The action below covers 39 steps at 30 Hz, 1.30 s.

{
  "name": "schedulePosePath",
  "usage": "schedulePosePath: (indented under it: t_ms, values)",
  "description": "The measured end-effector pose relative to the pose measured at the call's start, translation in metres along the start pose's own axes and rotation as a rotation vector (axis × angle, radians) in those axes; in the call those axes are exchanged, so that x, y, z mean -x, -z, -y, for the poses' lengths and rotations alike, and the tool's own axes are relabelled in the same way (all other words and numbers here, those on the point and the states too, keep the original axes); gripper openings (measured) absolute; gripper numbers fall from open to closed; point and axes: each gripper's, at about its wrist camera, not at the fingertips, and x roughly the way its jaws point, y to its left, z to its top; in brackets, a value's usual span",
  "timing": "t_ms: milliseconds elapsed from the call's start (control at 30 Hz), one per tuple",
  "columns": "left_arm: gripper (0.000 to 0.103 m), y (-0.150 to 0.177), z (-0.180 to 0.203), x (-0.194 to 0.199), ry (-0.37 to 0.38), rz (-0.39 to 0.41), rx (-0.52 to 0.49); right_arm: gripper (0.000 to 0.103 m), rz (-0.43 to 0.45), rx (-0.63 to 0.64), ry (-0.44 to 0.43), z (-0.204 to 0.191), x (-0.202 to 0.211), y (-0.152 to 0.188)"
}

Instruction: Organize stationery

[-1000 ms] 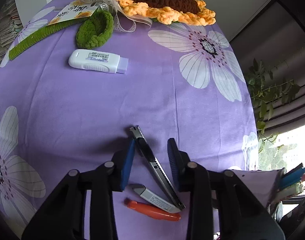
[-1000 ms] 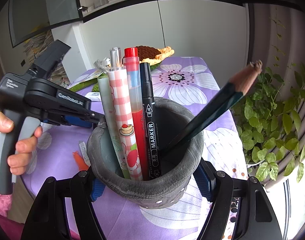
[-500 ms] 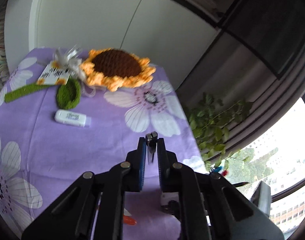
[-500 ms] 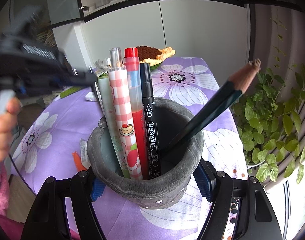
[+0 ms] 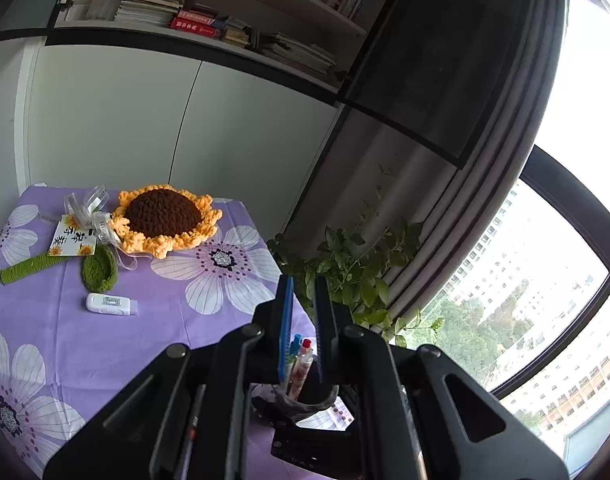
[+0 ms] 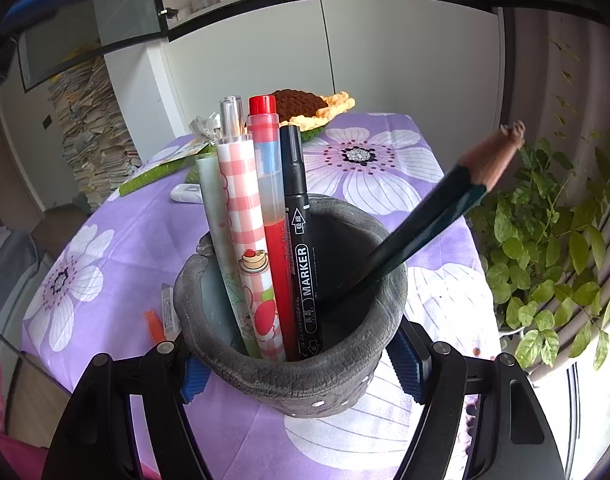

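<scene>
Left wrist view: the left gripper (image 5: 302, 285) has its fingers almost closed, with only a thin gap. At 6 o'clock below them is the grey pen cup (image 5: 301, 402). The purple cloth (image 5: 105, 344) lies free at 9 o'clock.

Right wrist view: the right gripper (image 6: 301, 366) clamps the cup (image 6: 305, 384) on both sides. A black marker (image 6: 301, 240) stands upright in it and a pencil (image 6: 425, 232) leans to 2 o'clock. The table edge runs at 3 o'clock, near the plant (image 6: 565, 240).

- My access to the pen holder (image 6: 297, 360) is from above only; pens (image 6: 261, 240) crowd its left half and a slanted pencil (image 6: 421, 232) crosses the right.
- I see open purple tablecloth (image 5: 117, 356) between the correction tape (image 5: 111, 304) and the crochet sunflower (image 5: 165, 216).
- A houseplant (image 6: 553, 248) blocks the table's right edge.
</scene>
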Motion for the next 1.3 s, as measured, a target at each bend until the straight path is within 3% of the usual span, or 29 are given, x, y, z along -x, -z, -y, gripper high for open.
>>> schedulePosePath:
  t_ms: [100, 200, 300, 367, 433, 467, 600, 733, 833, 1067, 1167, 1300]
  values:
    - [0.008, 0.000, 0.006, 0.003, -0.014, 0.020, -0.042, 0.075, -0.001, 0.005, -0.005, -0.003, -0.002, -0.001]
    - [0.008, 0.010, -0.003, -0.015, -0.035, -0.083, -0.046, 0.075, 0.000, 0.000, -0.004, -0.004, -0.002, -0.001]
    - [0.019, 0.034, -0.018, -0.038, -0.082, -0.242, -0.056, 0.075, 0.011, -0.017, 0.005, 0.001, -0.001, -0.001]
    - [0.025, 0.048, -0.027, -0.048, -0.115, -0.295, -0.040, 0.075, 0.023, -0.013, 0.040, 0.005, 0.003, -0.001]
    - [0.045, 0.061, -0.028, -0.059, -0.110, -0.359, -0.033, 0.075, 0.030, -0.002, 0.088, 0.009, 0.006, -0.001]
    - [0.050, 0.066, -0.026, -0.063, -0.101, -0.384, -0.037, 0.075, 0.034, 0.004, 0.113, 0.010, 0.009, 0.000]
    - [0.054, 0.085, -0.013, -0.080, -0.127, -0.419, -0.109, 0.075, 0.041, -0.012, 0.152, 0.022, 0.023, 0.009]
    - [0.050, 0.098, -0.020, -0.101, -0.135, -0.482, -0.075, 0.075, 0.043, -0.031, 0.174, 0.030, 0.038, 0.018]
    - [0.038, 0.108, -0.027, -0.119, -0.159, -0.537, -0.044, 0.075, 0.045, -0.043, 0.172, 0.035, 0.047, 0.023]
    - [0.037, 0.127, -0.034, -0.136, -0.214, -0.633, 0.012, 0.075, 0.068, -0.060, 0.166, 0.040, 0.059, 0.030]
    - [0.012, 0.133, -0.033, -0.141, -0.232, -0.644, -0.002, 0.075, 0.073, -0.070, 0.157, 0.040, 0.060, 0.033]
    - [0.009, 0.135, -0.037, -0.142, -0.236, -0.636, -0.005, 0.075, 0.081, -0.069, 0.138, 0.038, 0.061, 0.035]
